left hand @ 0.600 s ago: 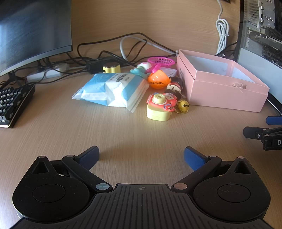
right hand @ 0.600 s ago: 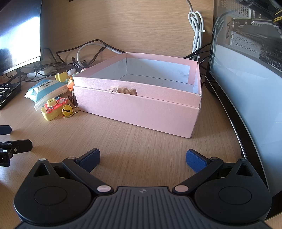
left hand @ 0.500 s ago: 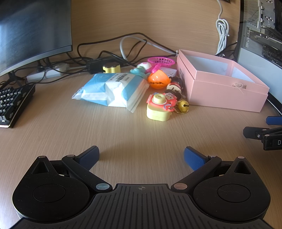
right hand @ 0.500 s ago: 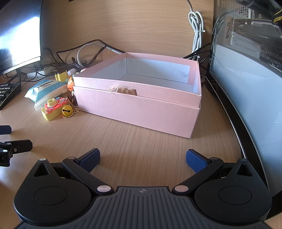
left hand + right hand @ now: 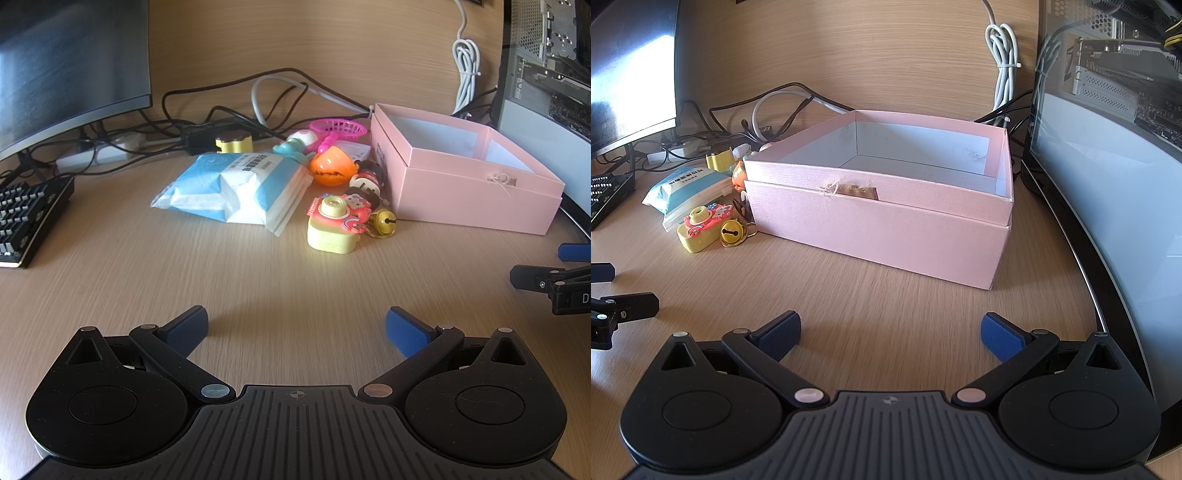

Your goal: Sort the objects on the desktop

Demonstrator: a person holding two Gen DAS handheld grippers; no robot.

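Left-wrist view: my left gripper (image 5: 295, 326) hangs over bare wooden desk (image 5: 147, 280) with its jaws spread wide and nothing between them. Well ahead of the left jaw and off to its outer side lies a black keyboard (image 5: 26, 218) under a dark monitor (image 5: 70, 59). Ahead of the gap between the jaws, a blue-and-white tissue pack (image 5: 236, 186) lies flat, a yellow toy camera (image 5: 334, 223) just beside its right edge, a gold bell (image 5: 384, 223) touching the camera. Behind them I see an orange toy (image 5: 332, 166), a small doll (image 5: 365, 182) and a pink toy net (image 5: 338, 128) in a loose cluster. Ahead of the right jaw stands the open pink box (image 5: 469, 199), the toys close against its left wall.

From the right-wrist view, my right gripper (image 5: 890, 332) is likewise wide open and holds nothing. The toy camera (image 5: 700, 227) and bell (image 5: 732, 232) sit ahead of the left jaw and further out; the pink box (image 5: 886, 225) stands straight ahead of the gap, nothing visible inside. A glass-sided computer case (image 5: 1115, 177) rises beyond the right jaw.
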